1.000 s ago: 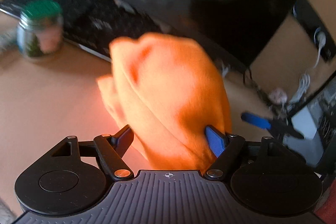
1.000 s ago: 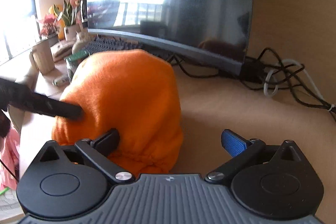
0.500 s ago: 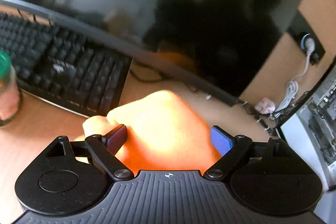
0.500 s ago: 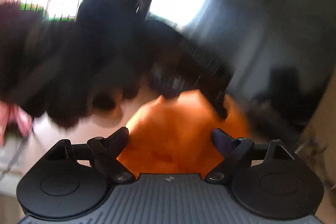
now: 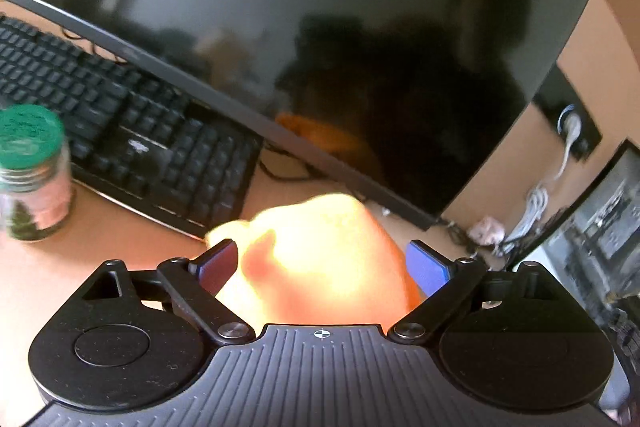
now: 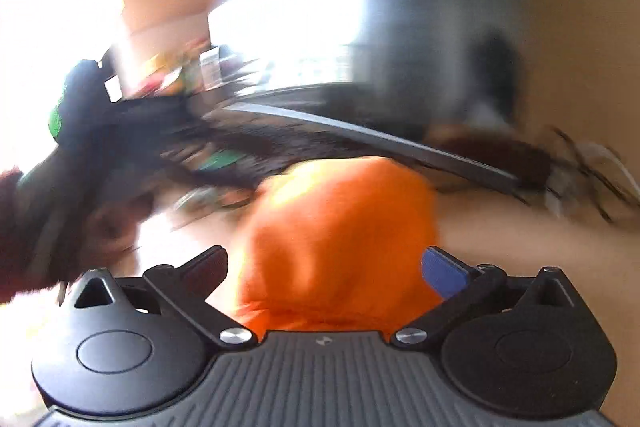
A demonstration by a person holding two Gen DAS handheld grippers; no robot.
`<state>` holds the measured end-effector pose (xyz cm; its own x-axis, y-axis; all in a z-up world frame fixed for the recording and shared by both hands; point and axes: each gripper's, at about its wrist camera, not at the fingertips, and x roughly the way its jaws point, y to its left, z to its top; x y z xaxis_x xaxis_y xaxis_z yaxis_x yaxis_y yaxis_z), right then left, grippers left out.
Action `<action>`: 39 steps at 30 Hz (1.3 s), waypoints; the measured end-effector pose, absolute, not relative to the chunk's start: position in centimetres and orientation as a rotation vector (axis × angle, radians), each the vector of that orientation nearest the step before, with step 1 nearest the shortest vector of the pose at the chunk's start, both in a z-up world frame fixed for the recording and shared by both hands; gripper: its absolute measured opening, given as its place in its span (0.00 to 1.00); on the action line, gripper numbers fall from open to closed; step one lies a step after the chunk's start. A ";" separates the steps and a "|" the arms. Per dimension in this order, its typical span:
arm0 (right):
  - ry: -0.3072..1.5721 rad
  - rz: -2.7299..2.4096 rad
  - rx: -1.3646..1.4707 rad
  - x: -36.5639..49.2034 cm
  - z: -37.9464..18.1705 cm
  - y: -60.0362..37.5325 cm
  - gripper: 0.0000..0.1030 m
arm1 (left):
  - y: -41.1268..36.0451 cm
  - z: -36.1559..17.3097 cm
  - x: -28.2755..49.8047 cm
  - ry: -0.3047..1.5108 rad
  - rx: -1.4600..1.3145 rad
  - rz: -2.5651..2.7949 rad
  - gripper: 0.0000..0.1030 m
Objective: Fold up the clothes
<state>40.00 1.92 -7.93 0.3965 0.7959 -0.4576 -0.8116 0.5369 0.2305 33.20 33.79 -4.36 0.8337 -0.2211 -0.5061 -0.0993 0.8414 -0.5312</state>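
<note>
**Orange cloth between both pairs of open jaws**

On the desk [image 5: 120, 259], at six o'clock in both wrist views, sits the orange cloth [image 5: 320, 263], bunched into a mound. My left gripper [image 5: 324, 263] has it between its fingers, and the jaws are opening: the left pad [image 5: 218, 261] lies right at the cloth's edge, the blue right pad [image 5: 426, 265] stands just beside it, so I read no squeeze. My right gripper [image 6: 324, 267] straddles the same mound from the other side, its jaws also opening and spread wide; both pads look clear of the fabric, though that view is badly smeared.

From the left wrist, a keyboard [image 5: 132, 131] lies at ten o'clock, a green-lidded jar [image 5: 34, 175] at nine, and a dark monitor [image 5: 340, 27] fills twelve. From the right wrist, the monitor's lower edge runs behind the cloth at one o'clock, and a dark blurred shape crosses at nine; I cannot tell what it is.
</note>
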 end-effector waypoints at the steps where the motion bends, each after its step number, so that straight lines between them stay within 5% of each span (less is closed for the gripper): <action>1: 0.573 0.953 -0.025 40.8 -8.4 1.7 1.00 | 33.9 -4.6 33.0 0.596 -0.598 -0.065 0.92; 8: 0.661 0.831 0.106 43.7 -10.7 1.6 1.00 | 31.7 -8.7 32.9 0.692 -0.734 -0.091 0.92; 13: 0.777 0.986 0.013 43.3 -12.3 4.8 0.94 | 30.1 -10.2 32.0 0.748 -0.727 -0.092 0.75; 25: 0.573 0.908 -0.147 39.8 -8.8 4.0 0.96 | 31.4 -3.0 25.9 0.592 -0.595 -0.022 0.89; 31: 0.433 1.004 -0.293 34.9 -7.3 5.9 0.97 | 31.0 1.0 32.2 0.497 -0.565 -0.245 0.93; 39: 0.373 1.059 -0.548 32.5 -9.2 11.9 0.97 | 33.7 -7.5 43.0 0.759 -0.716 -0.241 0.93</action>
<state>32.48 11.95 -9.18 0.4478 0.7142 -0.5379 -0.8937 0.3772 -0.2430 43.00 33.69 -7.53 0.7122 -0.4437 -0.5439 -0.0494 0.7412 -0.6694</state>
